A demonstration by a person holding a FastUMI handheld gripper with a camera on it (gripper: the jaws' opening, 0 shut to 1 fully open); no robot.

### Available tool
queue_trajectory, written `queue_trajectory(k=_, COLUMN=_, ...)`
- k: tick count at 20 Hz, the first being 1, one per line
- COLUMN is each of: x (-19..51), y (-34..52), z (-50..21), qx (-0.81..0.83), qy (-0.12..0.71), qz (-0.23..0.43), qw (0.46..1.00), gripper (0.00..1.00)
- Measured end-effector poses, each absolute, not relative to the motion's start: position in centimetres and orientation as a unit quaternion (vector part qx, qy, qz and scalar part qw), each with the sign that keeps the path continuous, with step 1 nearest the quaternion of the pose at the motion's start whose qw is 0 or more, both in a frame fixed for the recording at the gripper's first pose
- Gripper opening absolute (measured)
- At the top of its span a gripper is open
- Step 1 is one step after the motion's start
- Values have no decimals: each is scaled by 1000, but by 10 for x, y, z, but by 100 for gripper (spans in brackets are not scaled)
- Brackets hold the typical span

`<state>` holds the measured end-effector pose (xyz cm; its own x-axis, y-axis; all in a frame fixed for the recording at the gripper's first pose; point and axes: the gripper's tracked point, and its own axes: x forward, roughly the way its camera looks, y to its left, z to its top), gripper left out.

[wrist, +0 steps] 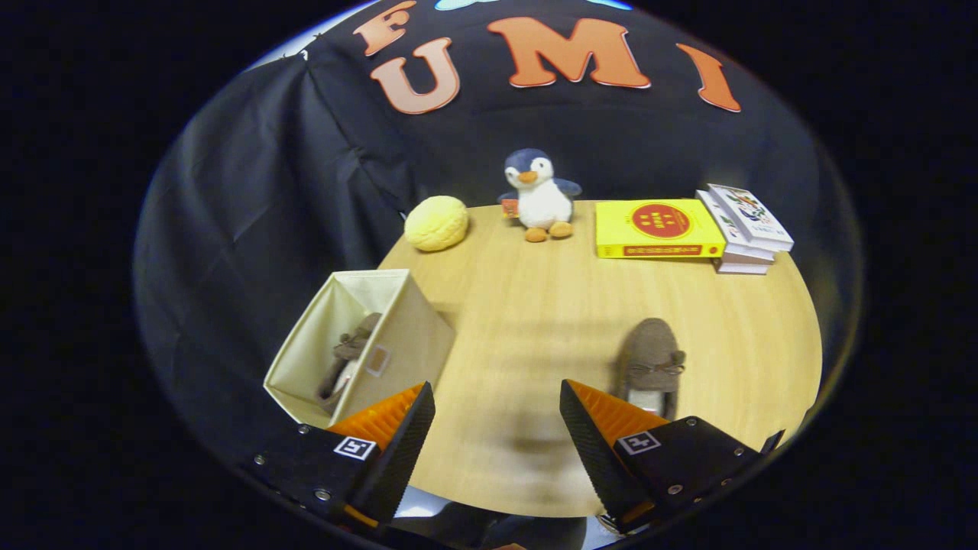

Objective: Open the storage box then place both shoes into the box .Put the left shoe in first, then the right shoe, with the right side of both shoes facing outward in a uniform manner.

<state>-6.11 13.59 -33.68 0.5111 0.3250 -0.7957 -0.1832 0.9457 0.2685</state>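
Wood-grain tabletop (535, 321) runs smooth and pale out to a black cloth wall, and your gripper (497, 428) hangs over its near edge with the fingers spread wide and nothing between them.

One brown shoe (348, 359) already lies inside the cream fabric storage box (405, 336) at the near left, which is open. The second shoe (649, 367), the one to fetch by my reading, sits on the table just beyond your right finger.

Swing right and come down over its middle, closing across the narrow width rather than the length. It looks like soft suede with a small bow and a pale fleecy lining, so it will give under pressure; squeeze firmly but not hard. The box walls look thin and floppy, so lower the shoe in without brushing them.

Far off stand a plush penguin (539, 195), a knobbly yellow ball (436, 222) and some stacked books (688, 229), well clear.
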Motion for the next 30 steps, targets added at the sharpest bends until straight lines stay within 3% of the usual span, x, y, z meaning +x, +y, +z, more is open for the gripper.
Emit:
queue_trajectory(k=6, x=-63, y=50, z=-376, qx=53, qy=468, qz=101, qw=876, gripper=99)
queue_trajectory(k=14, x=-58, y=-3, z=-438, qx=31, qy=483, qz=71, qw=872, gripper=86)
queue_trajectory(k=25, x=-28, y=-6, z=-490, qx=-43, qy=487, qz=92, qw=867, gripper=34)
queue_trajectory(k=30, x=-15, y=-11, z=-493, qx=-25, qy=480, qz=59, qw=875, gripper=18)
